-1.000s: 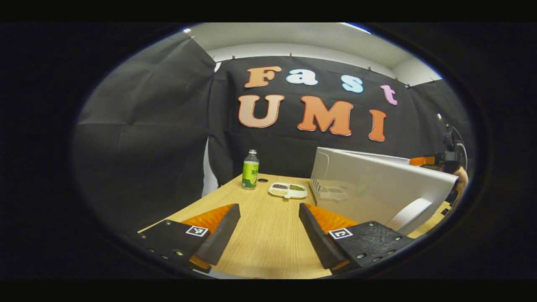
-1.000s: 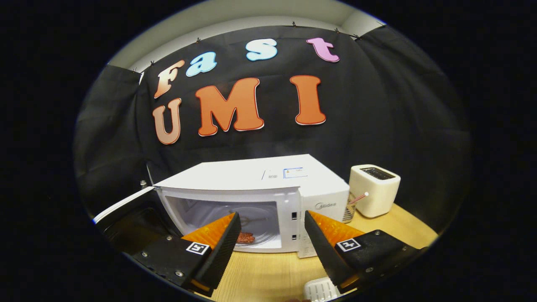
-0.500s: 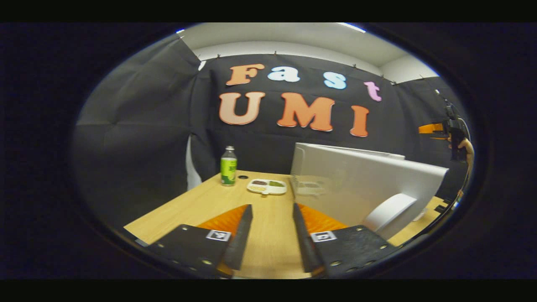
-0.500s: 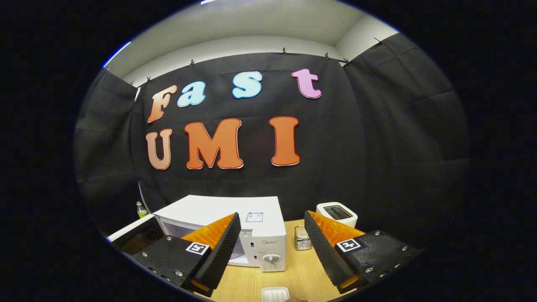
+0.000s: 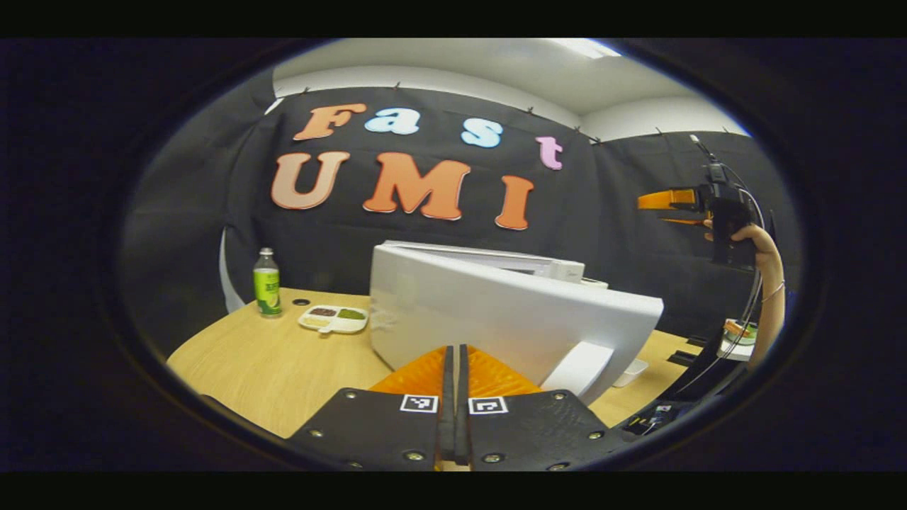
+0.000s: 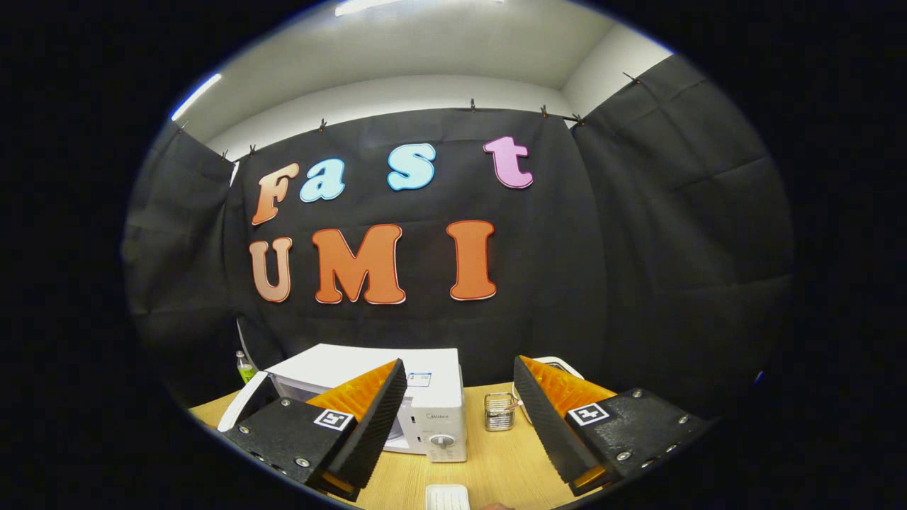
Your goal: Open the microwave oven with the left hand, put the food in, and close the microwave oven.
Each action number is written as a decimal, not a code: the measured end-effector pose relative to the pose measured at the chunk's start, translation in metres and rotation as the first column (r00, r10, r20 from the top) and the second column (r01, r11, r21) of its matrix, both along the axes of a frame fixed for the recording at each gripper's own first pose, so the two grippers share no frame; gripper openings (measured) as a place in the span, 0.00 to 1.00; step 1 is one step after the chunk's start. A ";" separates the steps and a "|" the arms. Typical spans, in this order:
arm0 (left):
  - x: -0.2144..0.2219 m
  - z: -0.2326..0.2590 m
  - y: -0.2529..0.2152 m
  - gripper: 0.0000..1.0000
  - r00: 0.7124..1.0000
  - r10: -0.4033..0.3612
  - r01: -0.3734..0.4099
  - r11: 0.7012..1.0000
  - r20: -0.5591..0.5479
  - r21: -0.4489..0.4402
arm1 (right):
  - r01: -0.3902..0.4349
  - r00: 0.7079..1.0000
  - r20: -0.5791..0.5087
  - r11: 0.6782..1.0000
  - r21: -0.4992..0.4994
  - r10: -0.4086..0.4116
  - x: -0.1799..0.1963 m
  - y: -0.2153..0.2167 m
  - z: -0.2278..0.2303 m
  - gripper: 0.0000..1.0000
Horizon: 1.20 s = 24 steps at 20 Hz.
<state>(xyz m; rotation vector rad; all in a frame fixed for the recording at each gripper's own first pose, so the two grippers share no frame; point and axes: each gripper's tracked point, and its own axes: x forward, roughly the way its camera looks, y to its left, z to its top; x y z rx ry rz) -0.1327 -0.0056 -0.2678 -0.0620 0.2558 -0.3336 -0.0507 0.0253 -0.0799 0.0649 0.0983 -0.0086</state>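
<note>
Microwave oven [image 5: 496, 312] door [image 5: 510, 326] stands part-open beside pressed-together, empty left tongs [image 5: 453, 404]; right tongs [image 6: 453, 418] spread wide, empty; closing remains.

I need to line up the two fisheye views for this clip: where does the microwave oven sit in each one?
Left gripper view: the microwave oven is centre-right, its white door swung toward the camera, just beyond the closed left gripper.
Right gripper view: it sits low, left of centre, partly behind a finger of the open right gripper.
Shared landmark: the green-labelled bottle, left of the oven.
</note>
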 end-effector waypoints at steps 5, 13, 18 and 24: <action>0.032 -0.001 -0.064 0.01 0.998 -0.062 0.062 0.998 -0.006 -0.014 | -0.006 1.000 0.006 1.000 0.004 0.006 -0.009 -0.011 0.004 0.94; 0.114 -0.023 -0.135 0.01 0.997 -0.058 0.057 0.998 -0.053 -0.007 | 0.046 0.999 -0.008 0.999 -0.007 -0.046 -0.015 -0.050 -0.005 0.95; 0.158 -0.047 -0.166 0.01 0.996 -0.008 0.006 1.000 -0.089 -0.023 | 0.076 0.997 -0.019 0.997 -0.003 -0.076 -0.017 -0.072 -0.009 0.94; 0.199 -0.058 -0.177 0.02 0.995 0.049 -0.044 0.998 -0.088 0.052 | 0.110 0.993 -0.034 0.994 -0.003 -0.110 -0.017 -0.092 -0.018 0.94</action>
